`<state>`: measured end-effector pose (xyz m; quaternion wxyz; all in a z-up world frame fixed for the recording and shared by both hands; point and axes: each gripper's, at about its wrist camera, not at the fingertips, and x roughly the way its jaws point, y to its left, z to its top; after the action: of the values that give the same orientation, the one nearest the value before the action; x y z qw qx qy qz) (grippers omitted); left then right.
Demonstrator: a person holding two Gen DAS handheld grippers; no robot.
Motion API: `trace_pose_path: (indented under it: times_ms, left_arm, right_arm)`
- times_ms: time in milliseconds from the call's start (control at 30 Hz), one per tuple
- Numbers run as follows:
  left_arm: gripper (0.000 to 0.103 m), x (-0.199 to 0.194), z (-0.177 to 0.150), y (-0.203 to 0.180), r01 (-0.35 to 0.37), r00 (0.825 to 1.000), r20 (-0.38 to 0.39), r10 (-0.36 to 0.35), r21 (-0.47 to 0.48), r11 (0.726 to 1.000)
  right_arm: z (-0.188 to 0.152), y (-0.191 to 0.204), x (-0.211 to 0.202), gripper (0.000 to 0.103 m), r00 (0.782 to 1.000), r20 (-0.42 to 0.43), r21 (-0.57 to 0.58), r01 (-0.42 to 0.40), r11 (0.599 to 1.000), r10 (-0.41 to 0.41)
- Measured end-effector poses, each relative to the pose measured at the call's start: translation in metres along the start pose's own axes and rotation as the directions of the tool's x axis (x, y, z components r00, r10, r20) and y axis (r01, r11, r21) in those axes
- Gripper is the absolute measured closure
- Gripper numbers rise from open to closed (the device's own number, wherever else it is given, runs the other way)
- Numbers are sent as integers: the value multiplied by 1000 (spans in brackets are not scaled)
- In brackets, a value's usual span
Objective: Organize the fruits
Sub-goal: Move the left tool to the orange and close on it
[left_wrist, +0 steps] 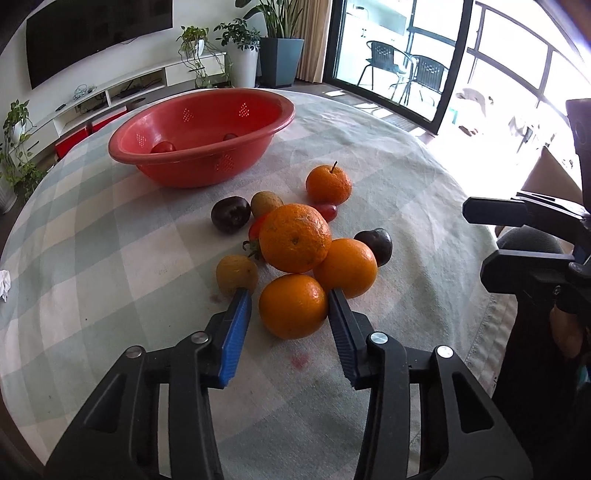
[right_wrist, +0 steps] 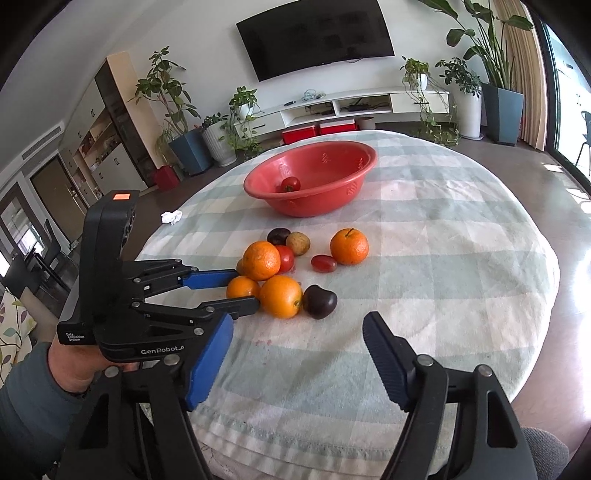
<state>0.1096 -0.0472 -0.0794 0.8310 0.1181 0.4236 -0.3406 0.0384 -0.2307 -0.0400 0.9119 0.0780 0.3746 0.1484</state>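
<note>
On the tabletop (left_wrist: 110, 258), the nearest orange (left_wrist: 293, 305) sits between the left hand-held gripper (left_wrist: 290, 299) fingers, spread, not pinching. Right hand-held gripper (right_wrist: 295, 332) hangs spread, farther off.

light source: daylight through the glass doors (left_wrist: 388, 55), upper right of my left wrist view
glare: right edge there blown to white, detail lost
table: tablecloth (left_wrist: 110, 240) evenly lit, bright
shadows: soft, short, under the oranges (left_wrist: 293, 305)
highlights: small sheen on the red basin (right_wrist: 314, 173) rim
focus: fruit sharp; my right fingers (right_wrist: 388, 362) slightly soft up close
distortion: heavy fisheye, walls and TV (right_wrist: 317, 33) bow, dark vignette in the corners
</note>
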Motion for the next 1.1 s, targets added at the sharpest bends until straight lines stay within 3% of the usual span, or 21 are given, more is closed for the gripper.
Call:
trace_pose_path:
  times_ms: [267,1100]
  left_arm:
    - [65,3,1,-2,5,999,-36,-5,12,1000]
    - [67,-7,-12,0,7,999,-37,-9,-45,999]
  right_arm:
    - [6,-1,8,30,1000,-18,-12,20,1000,-21]
    - [1,0,20,31,997,-56,-38,41,998,-43]
